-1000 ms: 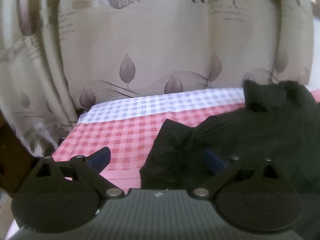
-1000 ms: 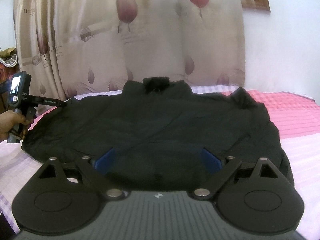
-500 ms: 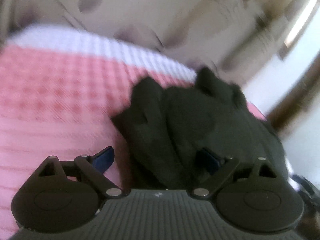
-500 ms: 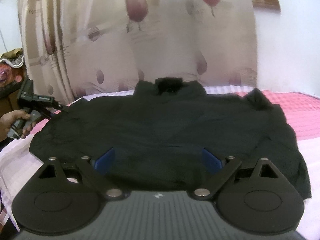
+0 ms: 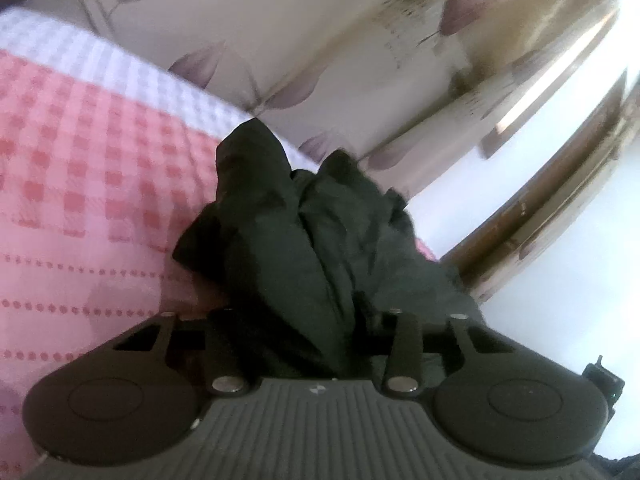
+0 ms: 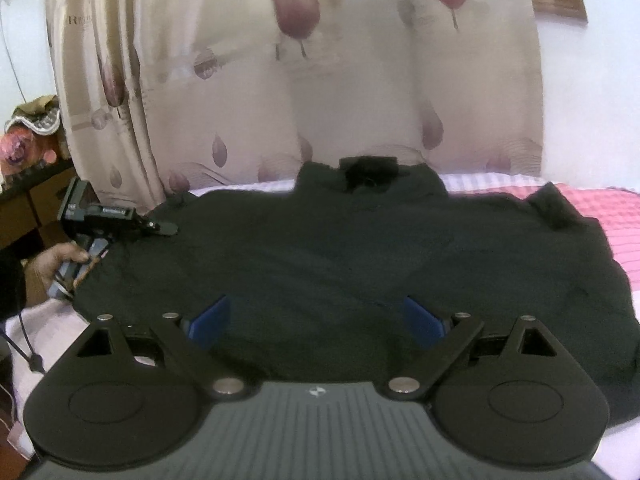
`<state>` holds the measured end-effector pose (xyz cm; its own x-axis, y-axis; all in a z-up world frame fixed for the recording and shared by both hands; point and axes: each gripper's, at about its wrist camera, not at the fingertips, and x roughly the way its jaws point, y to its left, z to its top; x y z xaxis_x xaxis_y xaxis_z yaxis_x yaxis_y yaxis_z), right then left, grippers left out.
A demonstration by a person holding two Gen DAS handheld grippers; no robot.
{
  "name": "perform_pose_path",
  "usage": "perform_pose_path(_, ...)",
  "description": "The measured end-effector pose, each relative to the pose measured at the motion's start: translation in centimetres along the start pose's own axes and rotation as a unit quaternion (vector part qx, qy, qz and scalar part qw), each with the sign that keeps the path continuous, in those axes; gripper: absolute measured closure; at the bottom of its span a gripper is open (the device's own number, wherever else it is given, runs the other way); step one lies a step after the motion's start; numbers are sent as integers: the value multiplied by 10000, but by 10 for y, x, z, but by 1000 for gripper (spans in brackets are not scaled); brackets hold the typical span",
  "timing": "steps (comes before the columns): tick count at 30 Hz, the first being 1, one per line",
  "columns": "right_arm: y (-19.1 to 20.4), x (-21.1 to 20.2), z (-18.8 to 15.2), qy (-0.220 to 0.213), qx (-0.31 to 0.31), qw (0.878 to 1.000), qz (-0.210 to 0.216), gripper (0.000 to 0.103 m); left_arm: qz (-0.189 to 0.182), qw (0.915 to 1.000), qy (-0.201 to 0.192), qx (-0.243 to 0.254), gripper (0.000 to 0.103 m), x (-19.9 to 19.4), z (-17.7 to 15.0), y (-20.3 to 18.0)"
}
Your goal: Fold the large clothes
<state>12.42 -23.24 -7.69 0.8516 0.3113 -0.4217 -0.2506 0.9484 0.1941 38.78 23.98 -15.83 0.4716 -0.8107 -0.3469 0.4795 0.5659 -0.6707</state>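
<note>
Black, matte and softly crumpled, your garment (image 6: 340, 264) lies spread wide across the bed (image 6: 608, 216), collar (image 6: 370, 172) at the far edge against the curtain and both sleeves thrown out to the sides. Its cloth shows shallow creases through the body and thicker bunching at the right sleeve end. The bed cover is a woven check of pink and white, with dotted pink stripes nearer you and a pale lilac band along the far edge.

Behind the bed hangs a cream curtain (image 6: 320, 80) printed with mauve leaf shapes; a brown wooden frame (image 5: 552, 216) shows in the left wrist view, and a dark cabinet with a floral bundle on top (image 6: 28, 140) stands at the left of the right wrist view.

Your left tool (image 5: 308, 320) has its fingers drawn close together, pinching a thick gathered fold of the left sleeve (image 5: 280, 232), which rises in ridges from between them; the pads are buried in the cloth. From the right wrist view you can see that same tool (image 6: 160, 227) at the garment's left edge, your left hand (image 6: 52, 264) around its handle.

Your right tool (image 6: 316, 320) is spread wide, blue pads (image 6: 210, 320) well apart, holding nothing, poised over the near hem of the garment.
</note>
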Motion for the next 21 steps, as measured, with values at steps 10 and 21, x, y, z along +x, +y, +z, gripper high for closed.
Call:
perform_pose_path(10, 26, 27, 39, -310, -386, 9976, 491, 31, 211, 9998, 49, 18, 58, 1, 2, -6)
perform_pose_path(21, 40, 93, 68, 113, -934, 9954, 189, 82, 228, 9982, 365, 408, 39, 5, -2, 0)
